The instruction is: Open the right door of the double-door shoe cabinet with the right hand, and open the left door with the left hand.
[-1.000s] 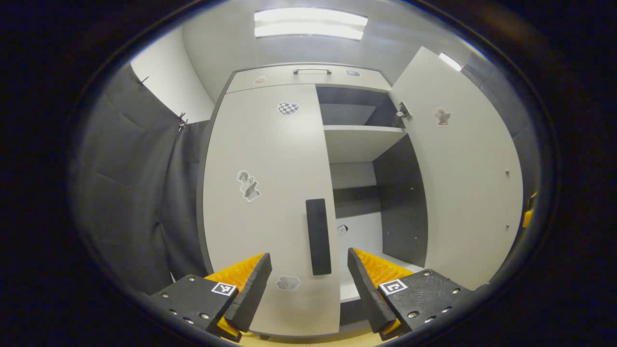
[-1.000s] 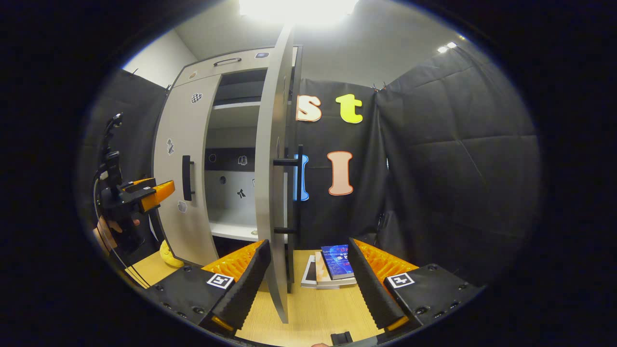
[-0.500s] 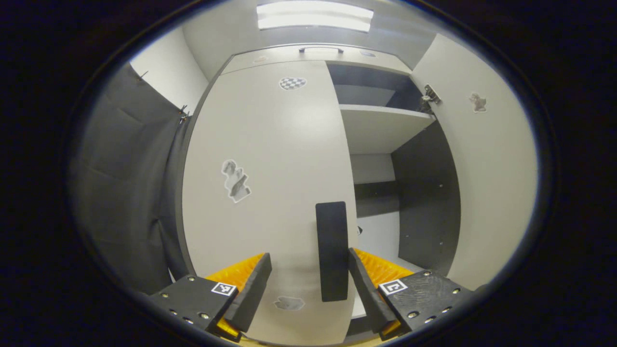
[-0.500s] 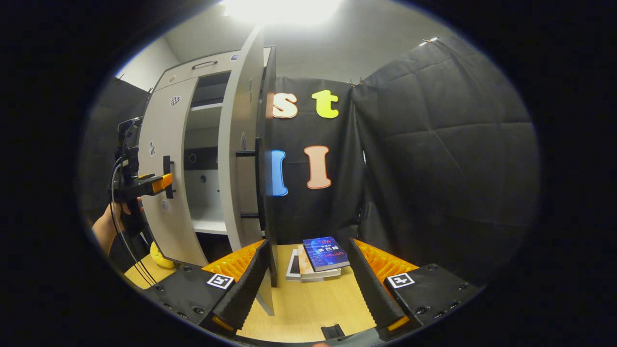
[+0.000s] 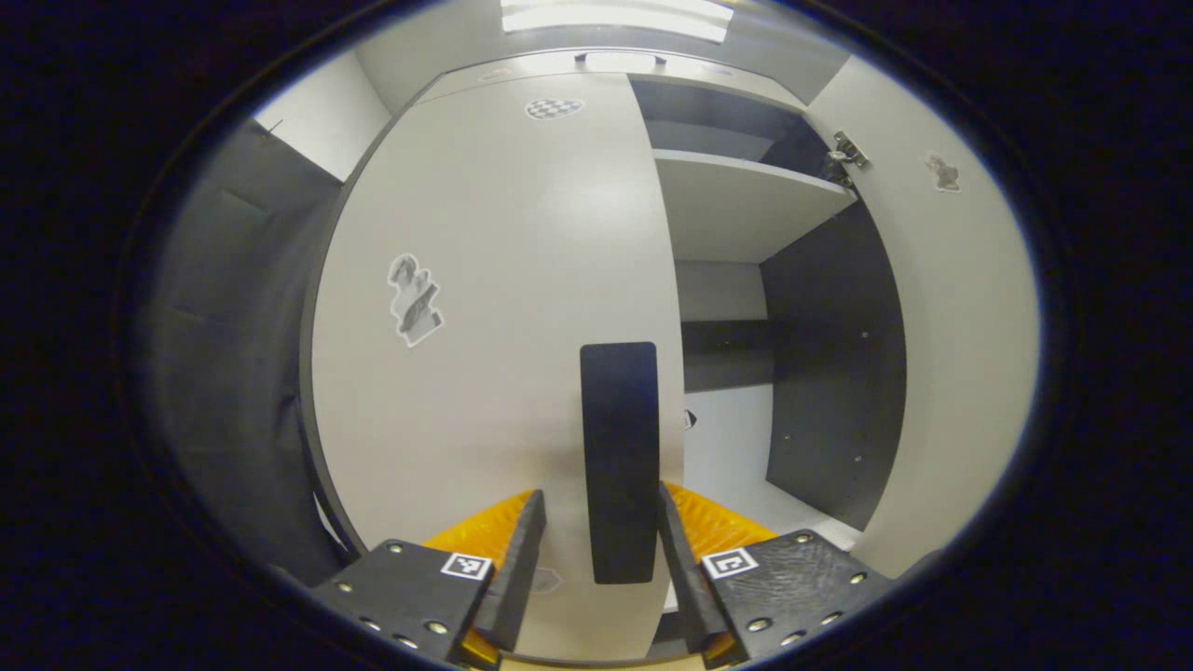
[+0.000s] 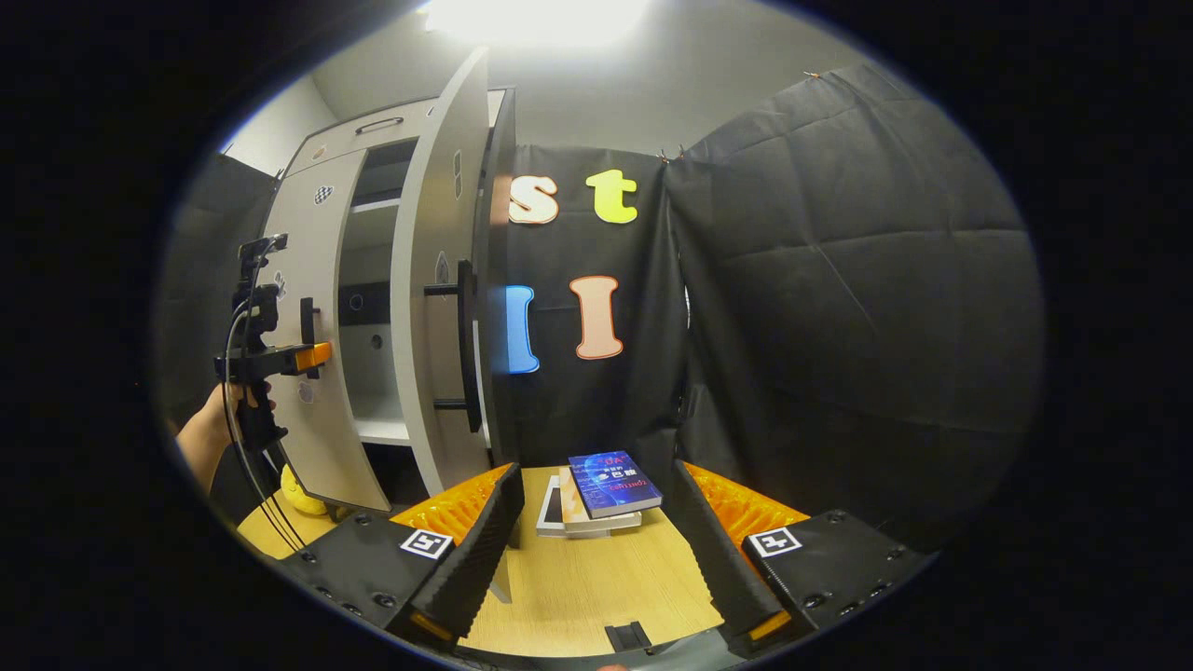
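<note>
1. The left gripper (image 5: 592, 559) was set around the lower end of the dark vertical handle (image 5: 619, 461) on the left door (image 5: 494, 308) of the shoe cabinet (image 5: 746, 200). A finger stood close on either side of the handle, but the left gripper view did not show whether they pressed on it.
2. The left door lay flat against the cabinet front, still closed, with small stickers on its face.
3. The right door (image 5: 960, 354) stood swung out, showing a pale shelf (image 5: 736, 210) and dark inner walls.
4. In the right gripper view the right gripper (image 6: 592, 550) was spread wide and held nothing, hovering above the wooden table (image 6: 596, 587).
5. That view showed the right door (image 6: 433, 308) edge-on, with its own handle (image 6: 463, 345) clear of the fingers.
6. A small stack of books (image 6: 601, 489) lay on the table beyond the right gripper's fingers.
7. At the far left of that view a hand (image 6: 210, 433) held the left gripper (image 6: 312, 354) at the left door's handle.
</note>
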`<state>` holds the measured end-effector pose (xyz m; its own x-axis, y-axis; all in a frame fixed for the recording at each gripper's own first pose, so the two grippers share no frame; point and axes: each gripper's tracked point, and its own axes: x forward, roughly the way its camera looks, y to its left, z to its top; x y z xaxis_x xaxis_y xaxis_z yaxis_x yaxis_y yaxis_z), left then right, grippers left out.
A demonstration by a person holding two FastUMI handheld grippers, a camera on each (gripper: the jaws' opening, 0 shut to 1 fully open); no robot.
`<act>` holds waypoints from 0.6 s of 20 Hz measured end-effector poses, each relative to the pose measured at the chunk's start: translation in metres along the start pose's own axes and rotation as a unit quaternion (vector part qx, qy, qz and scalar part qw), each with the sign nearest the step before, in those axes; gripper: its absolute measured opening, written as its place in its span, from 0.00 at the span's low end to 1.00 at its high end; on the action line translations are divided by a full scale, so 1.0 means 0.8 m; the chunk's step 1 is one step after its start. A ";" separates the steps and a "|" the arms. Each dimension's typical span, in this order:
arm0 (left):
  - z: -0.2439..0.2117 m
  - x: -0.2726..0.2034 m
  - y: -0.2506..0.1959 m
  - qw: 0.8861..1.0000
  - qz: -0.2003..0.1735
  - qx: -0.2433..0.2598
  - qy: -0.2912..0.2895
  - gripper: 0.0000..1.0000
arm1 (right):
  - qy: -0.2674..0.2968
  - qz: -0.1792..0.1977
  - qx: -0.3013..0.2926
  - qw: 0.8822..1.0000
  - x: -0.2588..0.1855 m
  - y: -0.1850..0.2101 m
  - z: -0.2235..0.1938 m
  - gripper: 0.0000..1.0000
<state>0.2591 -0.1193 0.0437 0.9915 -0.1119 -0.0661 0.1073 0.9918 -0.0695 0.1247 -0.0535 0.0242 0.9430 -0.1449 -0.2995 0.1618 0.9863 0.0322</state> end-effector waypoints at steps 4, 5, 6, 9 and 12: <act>-0.006 0.003 -0.010 1.000 -0.009 0.005 0.010 0.37 | 0.002 0.012 0.009 1.000 0.000 0.004 -0.001 0.96; -0.009 0.004 -0.010 1.000 -0.010 -0.001 0.013 0.29 | 0.000 0.017 0.009 1.000 0.002 0.005 -0.001 0.99; -0.009 0.003 -0.011 1.000 -0.012 -0.007 0.013 0.24 | -0.002 0.021 0.008 1.000 0.003 0.005 0.001 0.99; -0.013 -0.003 -0.010 0.999 -0.021 -0.015 0.023 0.22 | -0.003 0.033 0.008 0.999 0.010 0.006 0.001 0.99; -0.013 -0.014 -0.006 0.999 -0.030 -0.015 0.029 0.19 | -0.007 0.060 0.017 0.998 0.015 0.018 0.003 0.99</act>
<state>0.2468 -0.1234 0.0347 0.9774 -0.1752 -0.1180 0.1632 0.9810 -0.1045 0.1390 -0.0409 0.0232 0.9601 -0.0272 -0.2784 0.0572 0.9933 0.1000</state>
